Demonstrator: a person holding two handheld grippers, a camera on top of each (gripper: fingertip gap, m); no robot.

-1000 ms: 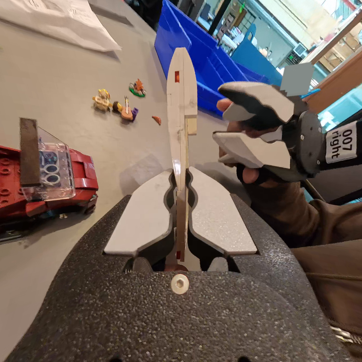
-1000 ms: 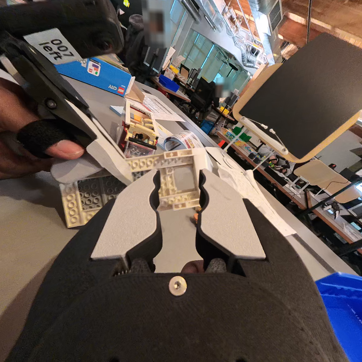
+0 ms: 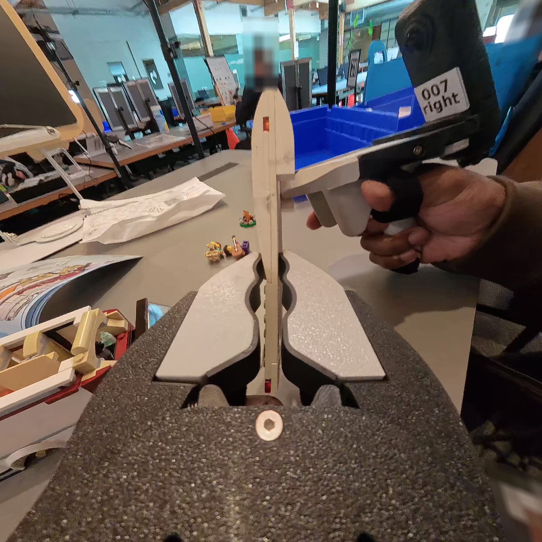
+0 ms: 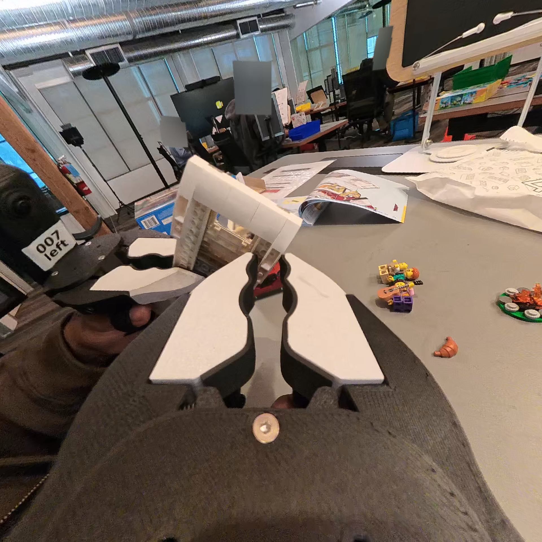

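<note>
Two grippers share one white brick-built frame [image 4: 234, 202], held up in the air above the grey table [image 4: 410, 366] rather than resting on it. Left gripper [image 3: 270, 258] is closed down on the frame's edge, pads pressed to both faces, so in its own view the piece stands edge-on like a thin upright blade [image 3: 271, 176]; that firm hold probably steadies it for the other hand. Right gripper [image 4: 267, 259] is nearly closed on the frame's lower corner, tips either side of a thin white leg; pads look to be touching it, though the contact is partly hidden, so not certain. From the left wrist view the right gripper's fingers [image 3: 322, 179] come in from the side, square to the plate. Other things lie on the table: minifigures [image 4: 400, 283] and a small campfire build [image 4: 522, 302] toward the right edge, a brown croissant piece [image 4: 447, 347] nearer, an open instruction booklet [image 4: 352, 196] and crumpled paper bag [image 4: 484, 181] toward the far edge. Red and tan brick model [image 3: 58, 352] sits at the left, blue bin [image 3: 337, 137] beyond the frame.
</note>
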